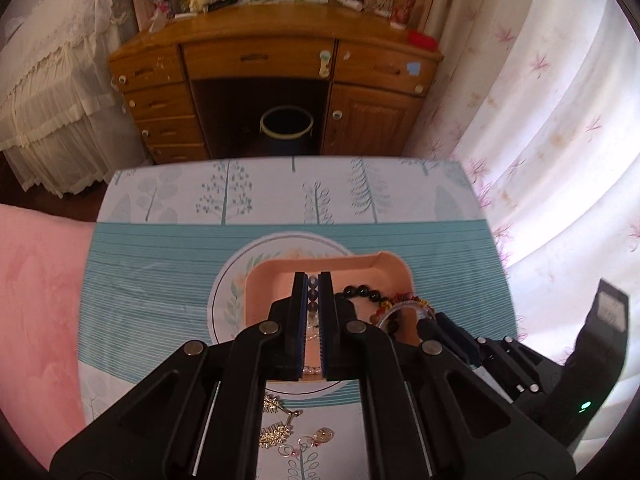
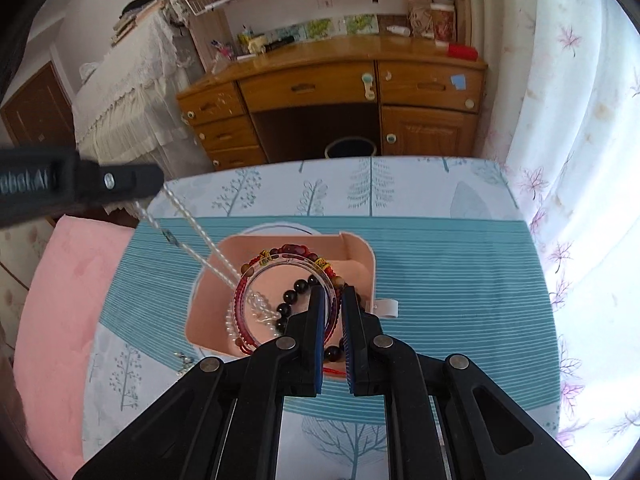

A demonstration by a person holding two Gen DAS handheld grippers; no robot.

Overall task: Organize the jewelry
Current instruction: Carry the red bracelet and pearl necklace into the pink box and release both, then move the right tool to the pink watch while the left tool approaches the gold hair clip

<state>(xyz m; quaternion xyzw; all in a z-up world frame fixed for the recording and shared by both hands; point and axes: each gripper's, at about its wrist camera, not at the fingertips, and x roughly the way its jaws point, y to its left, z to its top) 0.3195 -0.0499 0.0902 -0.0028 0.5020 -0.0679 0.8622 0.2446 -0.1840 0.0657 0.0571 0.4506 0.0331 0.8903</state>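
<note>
A: On the table [image 2: 460, 264], near its middle: pink tray [image 2: 362, 258], sitting on the round plate print of the cloth.

B: Left side first?

A: Left gripper [image 2: 158, 180] enters from the left edge of the right wrist view, jaws pinched closed on a pale twisted chain [image 2: 192, 220]. Chain runs taut down from it into the tray. In its own view the left gripper [image 1: 312, 280] has a string of small beads [image 1: 313, 294] between its pads, over the tray [image 1: 276, 276].

B: Tray contents?

A: Pile of bracelets. Red cord bracelet [image 2: 240, 312] toward the tray's left wall, clear bangle [image 2: 288, 270] on top, black bead bracelet [image 2: 294, 294] just right of centre. All overlapping, touching.

B: Right gripper?

A: Right gripper [image 2: 332, 292] over the tray's right half, jaws nearly together. Bangle rim and cords pass between the pads. Can't tell if it actually pinches them or only sits over them.

B: Anything outside the tray?

A: Gold leaf-shaped pieces [image 1: 276, 432] and small rings [image 1: 308, 440] loose on the cloth at the table's near edge, left wrist view. Apart from the tray.
</note>
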